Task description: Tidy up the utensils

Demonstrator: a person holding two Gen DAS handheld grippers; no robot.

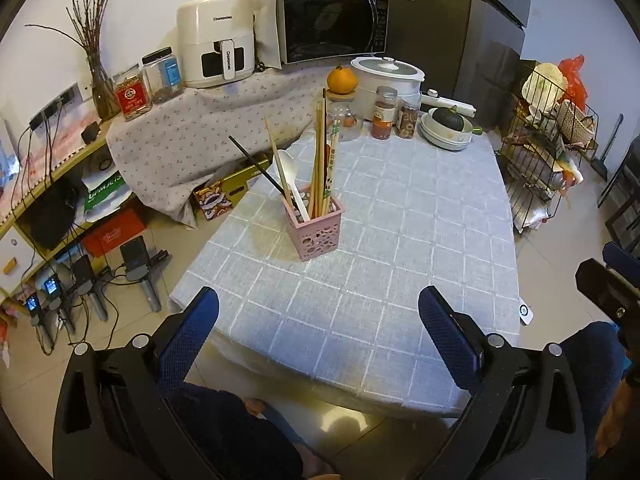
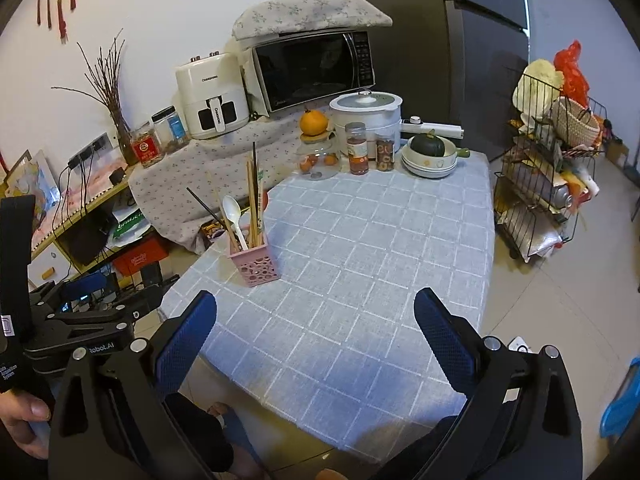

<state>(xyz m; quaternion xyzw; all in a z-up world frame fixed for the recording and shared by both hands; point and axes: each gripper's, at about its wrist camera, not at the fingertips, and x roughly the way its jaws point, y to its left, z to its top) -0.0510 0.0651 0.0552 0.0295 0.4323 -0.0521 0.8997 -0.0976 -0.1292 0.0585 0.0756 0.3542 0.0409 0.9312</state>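
A pink perforated holder (image 1: 316, 227) (image 2: 254, 263) stands on the grey checked tablecloth (image 1: 400, 240) (image 2: 360, 280), near its left side. Several wooden chopsticks (image 1: 322, 160) (image 2: 253, 196), a black chopstick (image 1: 256, 168) (image 2: 206, 206) and a white spoon (image 1: 290, 180) (image 2: 235, 216) stick up out of it. My left gripper (image 1: 319, 308) hangs open over the table's near edge, well short of the holder, with nothing between its blue pads. My right gripper (image 2: 316, 312) is open too, above the near part of the cloth, empty. The left tool (image 2: 80, 320) shows at the left of the right wrist view, in a person's hand (image 2: 24, 420).
At the table's far end stand an orange on a glass jar (image 1: 342, 80) (image 2: 316, 148), two spice jars (image 1: 386, 114) (image 2: 357, 148), a white cooker (image 1: 388, 80) (image 2: 366, 114) and stacked bowls with a dark squash (image 1: 448, 128) (image 2: 430, 156). A wire rack (image 1: 548, 152) (image 2: 548, 184) stands right; cloth-covered shelf with air fryer (image 1: 216, 40) left.
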